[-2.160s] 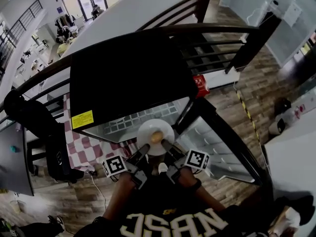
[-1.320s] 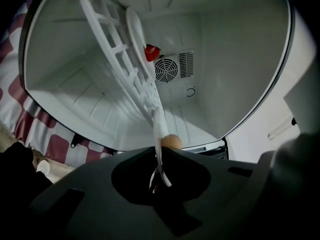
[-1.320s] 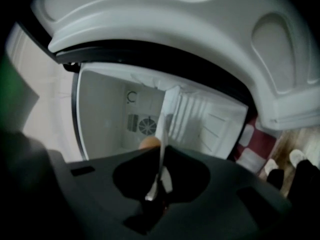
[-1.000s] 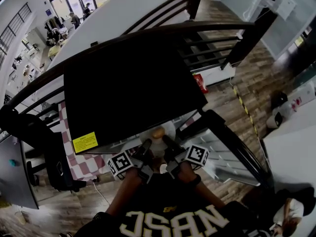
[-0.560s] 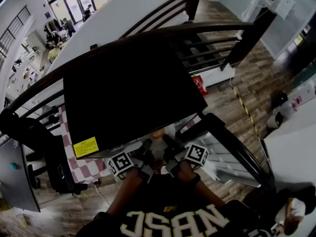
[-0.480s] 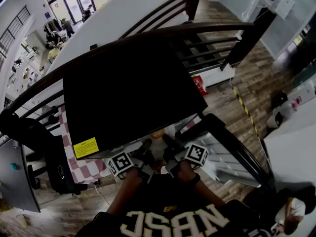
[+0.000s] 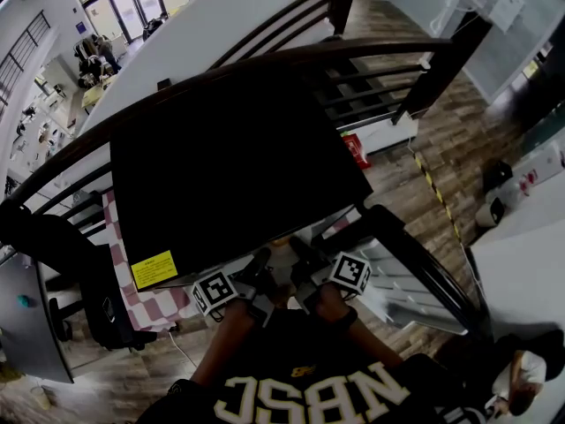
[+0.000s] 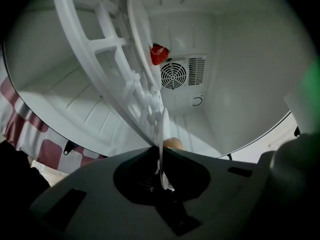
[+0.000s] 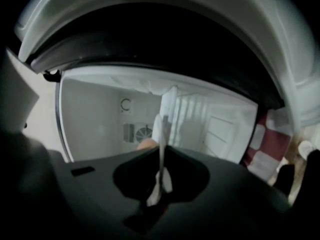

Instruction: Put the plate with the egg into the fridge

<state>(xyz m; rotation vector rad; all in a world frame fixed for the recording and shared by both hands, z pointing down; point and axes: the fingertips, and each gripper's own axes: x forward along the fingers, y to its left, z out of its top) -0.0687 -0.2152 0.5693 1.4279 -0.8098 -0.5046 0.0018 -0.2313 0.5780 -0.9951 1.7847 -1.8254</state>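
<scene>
A white plate (image 8: 162, 129) with a brown egg (image 8: 173, 143) on it is held edge-on by both grippers inside the open black fridge (image 7: 229, 157). My left gripper (image 8: 159, 148) is shut on the plate's rim, with the egg just beyond its jaws. My right gripper (image 9: 162, 149) is shut on the opposite rim of the plate (image 9: 163, 126), the egg (image 9: 146, 144) peeking to its left. In the head view, the left gripper (image 7: 262, 261) and right gripper (image 7: 295, 253) reach under the fridge's top. Only a sliver of the plate (image 7: 281, 256) shows there.
Inside the fridge are a white slatted shelf (image 8: 112, 79), a second white plate (image 8: 140, 39) with a red thing (image 8: 159, 54) and a round fan vent (image 8: 173, 75). The open fridge door (image 7: 415, 276) stands to the right. A red-checked cloth (image 7: 150, 300) lies to the left.
The plate with the egg has gone from in front of the open fridge to deep under its top. Over the last half second both grippers have hardly moved.
</scene>
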